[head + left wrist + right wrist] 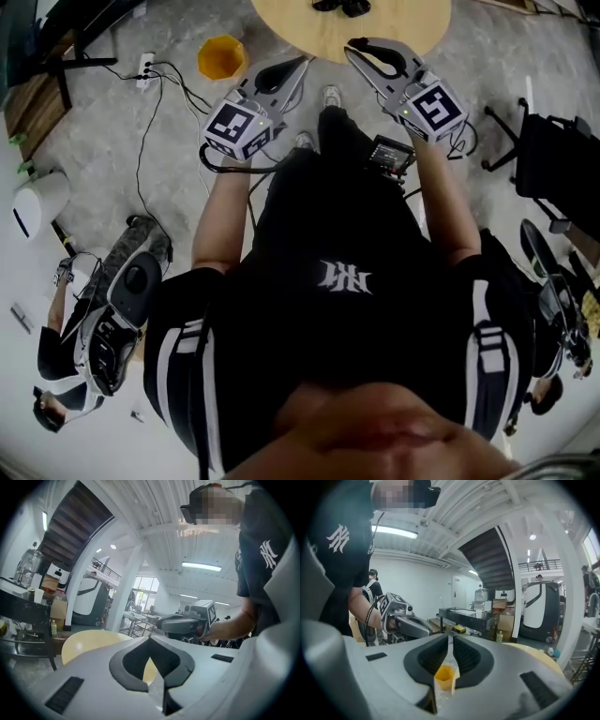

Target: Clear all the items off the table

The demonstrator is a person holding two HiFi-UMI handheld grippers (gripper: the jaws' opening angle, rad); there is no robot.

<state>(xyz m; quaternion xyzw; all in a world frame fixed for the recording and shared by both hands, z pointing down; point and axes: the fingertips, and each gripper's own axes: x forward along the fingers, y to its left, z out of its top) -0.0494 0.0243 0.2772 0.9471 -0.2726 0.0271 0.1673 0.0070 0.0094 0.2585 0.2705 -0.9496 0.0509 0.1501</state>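
The left gripper [303,62] is hanging with its jaws pressed together on nothing, its tip sitting just at the near edge of the round wooden table [375,30]. The right gripper [352,47] is pointing in over that same near edge with its jaws barely ajar: a thin slit is showing between the pads and nothing is caught in it. The yellow shape glimpsed through that slit in the right gripper view is the yellow hexagonal bin [222,56], which is standing on the floor off the table's left side and is not being held.

Further out, two small dark items [342,7] are lying close together on the tabletop, well in from the near edge. The head view's top border is cutting them off, so I cannot tell what they are or which way their long axis runs, and neither gripper view is showing them. They are lying ahead of both tools, between the lines the two are pointing along. The right gripper is looking the nearer, since its tip is over the tabletop and angling towards them
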